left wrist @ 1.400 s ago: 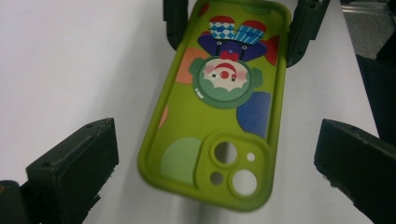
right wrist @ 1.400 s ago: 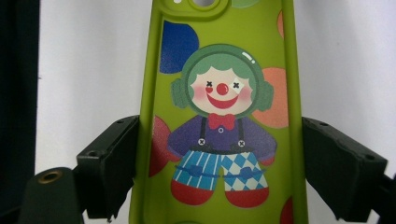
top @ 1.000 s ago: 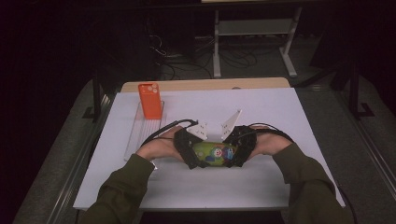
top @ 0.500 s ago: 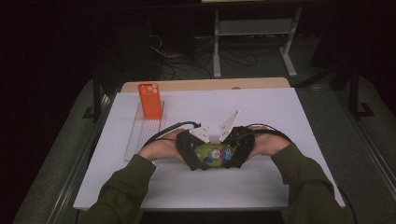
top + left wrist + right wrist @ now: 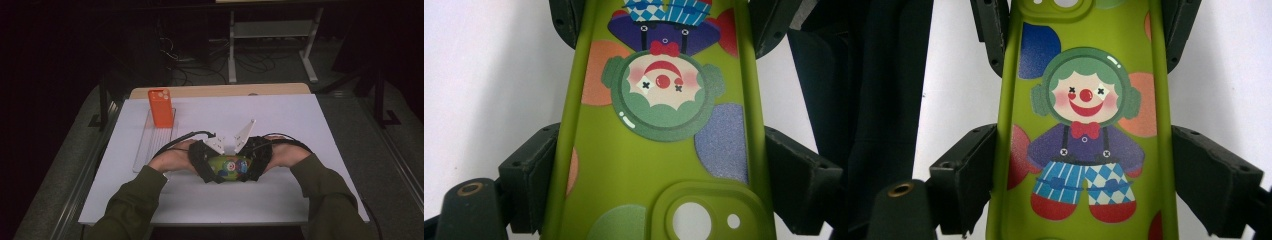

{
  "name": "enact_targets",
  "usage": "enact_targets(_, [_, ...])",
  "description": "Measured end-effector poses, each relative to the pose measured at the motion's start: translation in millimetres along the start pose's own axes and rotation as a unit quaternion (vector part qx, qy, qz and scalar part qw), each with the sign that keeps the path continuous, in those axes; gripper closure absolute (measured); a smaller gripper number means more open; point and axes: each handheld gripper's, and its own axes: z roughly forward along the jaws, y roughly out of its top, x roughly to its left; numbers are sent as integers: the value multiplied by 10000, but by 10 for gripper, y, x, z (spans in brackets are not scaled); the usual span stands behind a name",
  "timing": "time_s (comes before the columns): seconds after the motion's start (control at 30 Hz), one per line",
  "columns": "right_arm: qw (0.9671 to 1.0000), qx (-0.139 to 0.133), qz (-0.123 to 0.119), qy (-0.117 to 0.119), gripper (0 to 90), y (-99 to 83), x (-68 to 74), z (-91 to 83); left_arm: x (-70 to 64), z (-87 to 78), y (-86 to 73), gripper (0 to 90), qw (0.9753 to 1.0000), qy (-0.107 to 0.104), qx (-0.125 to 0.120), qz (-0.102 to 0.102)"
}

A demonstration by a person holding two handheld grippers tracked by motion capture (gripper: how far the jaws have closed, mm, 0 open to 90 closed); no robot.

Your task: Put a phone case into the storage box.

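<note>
A lime-green phone case printed with a clown lies low over the white tabletop near its front edge, held from both ends. My left gripper is shut on its camera-hole end and my right gripper on the opposite end. In the left gripper view the case runs between the black jaws of that gripper, clown upside down. In the right gripper view the case sits upright between the jaws of that gripper, which press on its long edges.
An orange phone stands at the far end of a clear tray on the left of the white tabletop. Beyond the table's wooden back edge lie cables and a metal stand on a dark floor.
</note>
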Motion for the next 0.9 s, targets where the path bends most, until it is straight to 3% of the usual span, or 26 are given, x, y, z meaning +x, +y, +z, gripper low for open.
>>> enact_targets(0.27, [9999, -121, 77, 54, 124, -24, 10, -9, 0, -37, 6, 149, 10000, -52, -76, 7])
enact_targets(0.4, [9998, -157, 116, -17, 100, -35, 10, -36, 3, -76, 3, 150, 9999, 2, -116, -52])
enact_targets(0.43, [9997, -123, 228, -5, 89, -45, 18, -47, 14, -96, 0, 150, 10000, 75, -40, 16])
enact_targets(0.6, [9980, -311, 540, -104, 62, -110, -11, -118, 13, -160, -52, 150, 9992, 216, -222, -270])
enact_targets(0.7, [9967, -493, 564, -323, 57, -150, -59, -180, 16, -191, -78, 150, 9978, 338, -303, -478])
enact_targets(0.9, [9896, -776, 996, -685, 33, -258, -119, -259, 24, -252, -105, 149, 9932, 609, -447, -882])
